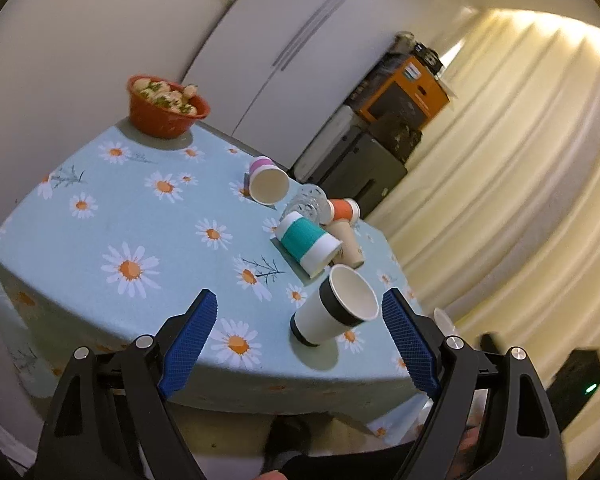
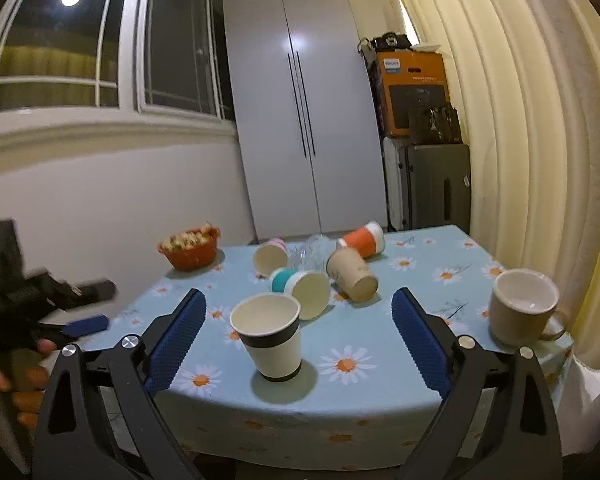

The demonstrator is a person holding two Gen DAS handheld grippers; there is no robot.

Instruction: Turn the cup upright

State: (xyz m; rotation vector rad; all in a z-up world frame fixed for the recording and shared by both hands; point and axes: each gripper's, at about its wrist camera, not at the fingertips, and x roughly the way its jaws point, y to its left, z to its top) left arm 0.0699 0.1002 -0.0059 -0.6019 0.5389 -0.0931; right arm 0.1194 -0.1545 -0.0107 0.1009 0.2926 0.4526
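A white paper cup with a black band [image 2: 271,340] stands upright near the table's front edge; it also shows in the left wrist view [image 1: 334,307]. Behind it several cups lie on their sides: a teal-banded one [image 2: 302,288] [image 1: 308,245], a plain brown one [image 2: 352,275] [image 1: 348,246], an orange-banded one [image 2: 362,240] [image 1: 343,210] and a pink-banded one [image 2: 270,256] [image 1: 266,180]. My right gripper [image 2: 298,334] is open, its jaws either side of the upright cup and short of it. My left gripper [image 1: 298,340] is open and empty; it also shows at the left of the right wrist view [image 2: 86,326].
A beige mug [image 2: 522,308] stands upright at the table's right front. A red bowl of food [image 2: 190,250] [image 1: 166,106] sits at the back left. A clear glass item [image 2: 310,252] lies among the cups. The daisy tablecloth [image 1: 120,216] covers the table. Curtain on the right.
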